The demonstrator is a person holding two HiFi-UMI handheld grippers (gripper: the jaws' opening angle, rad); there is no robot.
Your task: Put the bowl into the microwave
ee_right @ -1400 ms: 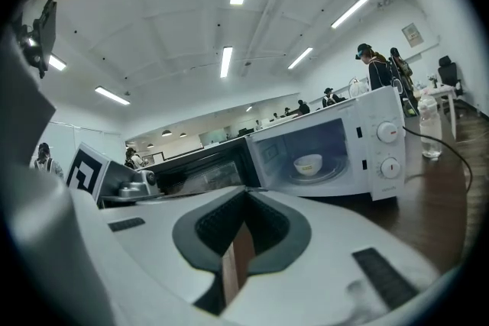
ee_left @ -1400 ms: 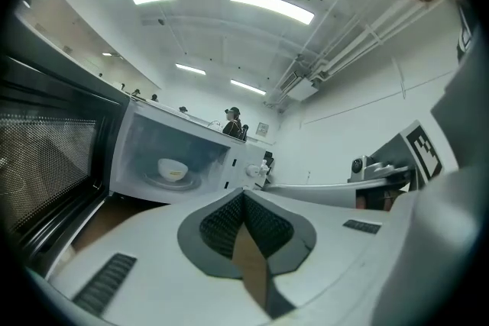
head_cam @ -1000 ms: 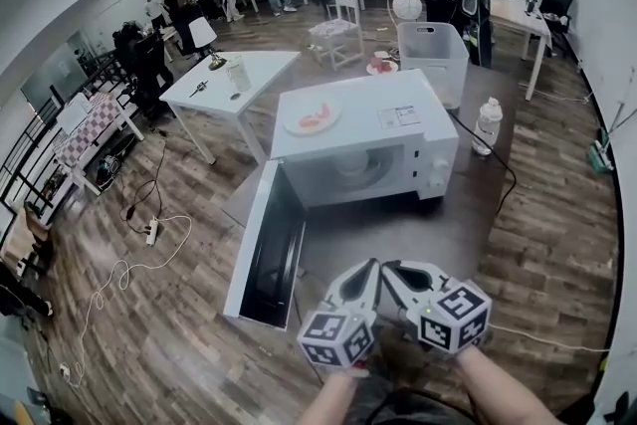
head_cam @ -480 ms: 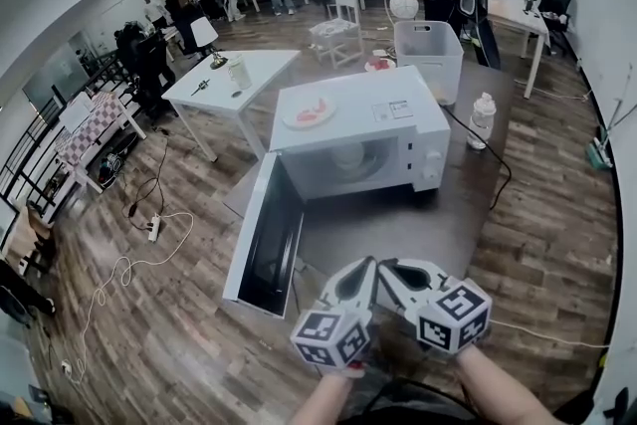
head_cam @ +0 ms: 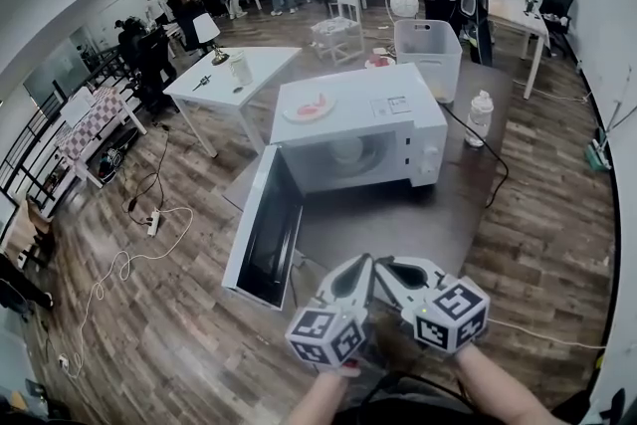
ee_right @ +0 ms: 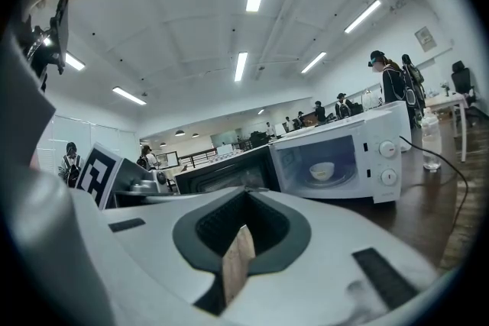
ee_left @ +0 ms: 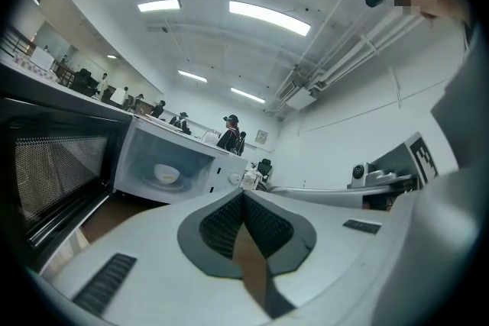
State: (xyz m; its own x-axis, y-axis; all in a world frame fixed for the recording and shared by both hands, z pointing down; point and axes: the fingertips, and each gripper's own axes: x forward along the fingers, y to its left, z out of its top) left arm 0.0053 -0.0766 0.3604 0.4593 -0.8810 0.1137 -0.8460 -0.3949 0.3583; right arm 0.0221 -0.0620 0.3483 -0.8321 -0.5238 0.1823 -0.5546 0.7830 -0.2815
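The white bowl [head_cam: 347,152] sits inside the white microwave [head_cam: 370,105] on the grey table. It also shows on the turntable in the left gripper view as the bowl [ee_left: 166,175] and in the right gripper view as the bowl [ee_right: 322,171]. The microwave door [head_cam: 265,232] hangs wide open to the left. My left gripper [head_cam: 362,262] and right gripper [head_cam: 382,265] are side by side in front of the microwave, well short of it. Both are shut with nothing in them: left gripper [ee_left: 243,195], right gripper [ee_right: 246,195].
A plate with red food [head_cam: 311,110] lies on top of the microwave. A clear bottle [head_cam: 479,119] and a black cable [head_cam: 488,159] are at the right. A white bin [head_cam: 431,50] stands behind, a white table [head_cam: 234,75] at the back left. People stand far off.
Both grippers have drifted slightly down in the head view, towards me, still shut. The bowl and the open door have not moved.
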